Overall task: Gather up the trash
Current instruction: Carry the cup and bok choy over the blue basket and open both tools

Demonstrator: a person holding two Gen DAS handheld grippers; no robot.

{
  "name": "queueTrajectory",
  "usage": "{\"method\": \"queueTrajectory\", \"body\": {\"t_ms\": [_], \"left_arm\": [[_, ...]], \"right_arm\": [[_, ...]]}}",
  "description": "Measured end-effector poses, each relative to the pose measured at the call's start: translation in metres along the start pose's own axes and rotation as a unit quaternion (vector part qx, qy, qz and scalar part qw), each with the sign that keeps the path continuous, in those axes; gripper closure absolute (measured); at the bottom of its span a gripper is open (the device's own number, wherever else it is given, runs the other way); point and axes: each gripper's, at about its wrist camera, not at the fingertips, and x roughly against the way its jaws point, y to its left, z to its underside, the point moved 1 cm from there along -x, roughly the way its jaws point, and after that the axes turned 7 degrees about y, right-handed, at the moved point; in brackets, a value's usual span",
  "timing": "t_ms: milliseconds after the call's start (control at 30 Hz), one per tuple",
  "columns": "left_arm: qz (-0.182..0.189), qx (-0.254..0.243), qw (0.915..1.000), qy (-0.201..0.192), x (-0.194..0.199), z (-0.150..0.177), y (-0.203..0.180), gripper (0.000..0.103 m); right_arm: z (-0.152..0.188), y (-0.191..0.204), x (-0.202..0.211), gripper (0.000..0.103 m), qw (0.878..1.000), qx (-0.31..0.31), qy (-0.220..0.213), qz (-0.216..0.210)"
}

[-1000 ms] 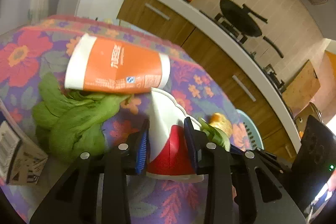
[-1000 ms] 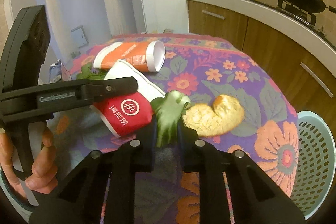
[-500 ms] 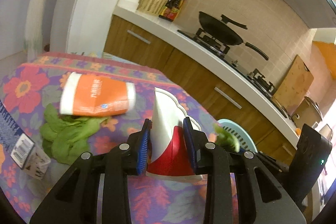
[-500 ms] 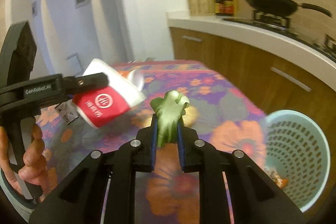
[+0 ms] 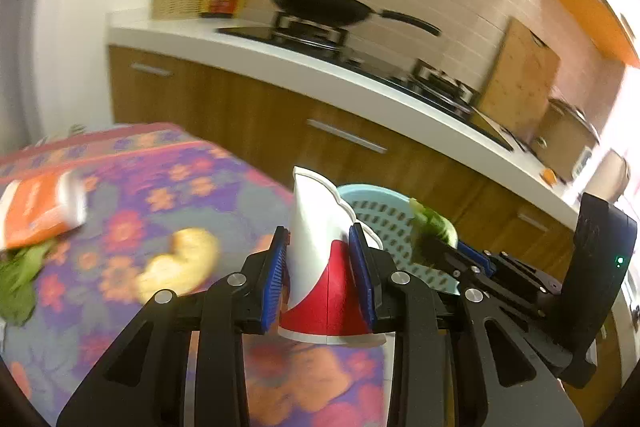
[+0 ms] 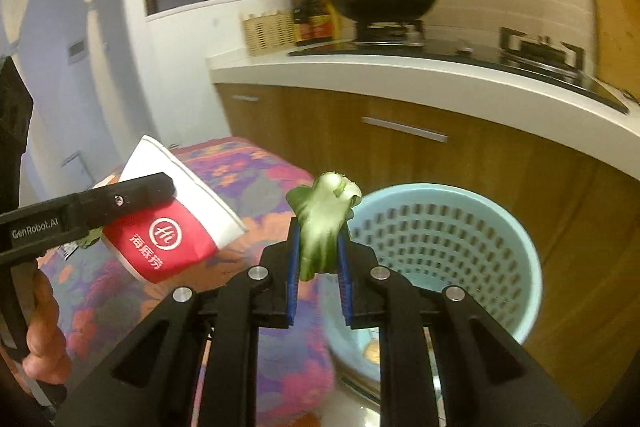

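My left gripper (image 5: 320, 259) is shut on a squashed red and white paper cup (image 5: 326, 267), held above the table's far edge. The same cup (image 6: 176, 223) shows at the left of the right wrist view, in the left gripper's finger. My right gripper (image 6: 318, 255) is shut on a green vegetable stalk (image 6: 322, 223), raised just left of the light blue perforated bin (image 6: 448, 247). In the left wrist view the bin (image 5: 384, 223) sits behind the cup, with the stalk (image 5: 434, 223) and right gripper over it.
On the flowered tablecloth (image 5: 168, 187) lie an orange paper cup (image 5: 40, 207), green leaves (image 5: 20, 279) and a piece of ginger (image 5: 180, 263). A wooden cabinet with white counter (image 6: 440, 83) and a wok (image 6: 384, 1) stand behind the bin. A hand (image 6: 40, 339) holds the left gripper.
Both grippers rose off the table and swung right toward the blue bin, each keeping its item. The orange cup, leaves and ginger slid to the left of the views.
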Motion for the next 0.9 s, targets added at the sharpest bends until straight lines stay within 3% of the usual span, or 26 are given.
{"method": "queueTrajectory", "body": {"t_ms": [333,667,900], "left_arm": [[-0.006,-0.058,0.9982,0.015,-0.056,-0.017,-0.063,0.073],[-0.025,-0.074,0.9961,0.043,-0.11,-0.017,-0.083,0.073],[-0.031,-0.077,0.9948,0.059,-0.127,-0.012,-0.085,0.073]], "right_arm": [[0.01,-0.057,-0.009,0.089,0.999,-0.033,0.009,0.036],[0.015,-0.102,-0.035,0.089,0.995,-0.057,0.053,0.069],[0.022,-0.122,-0.057,0.089,0.991,-0.082,0.088,0.065]]}}
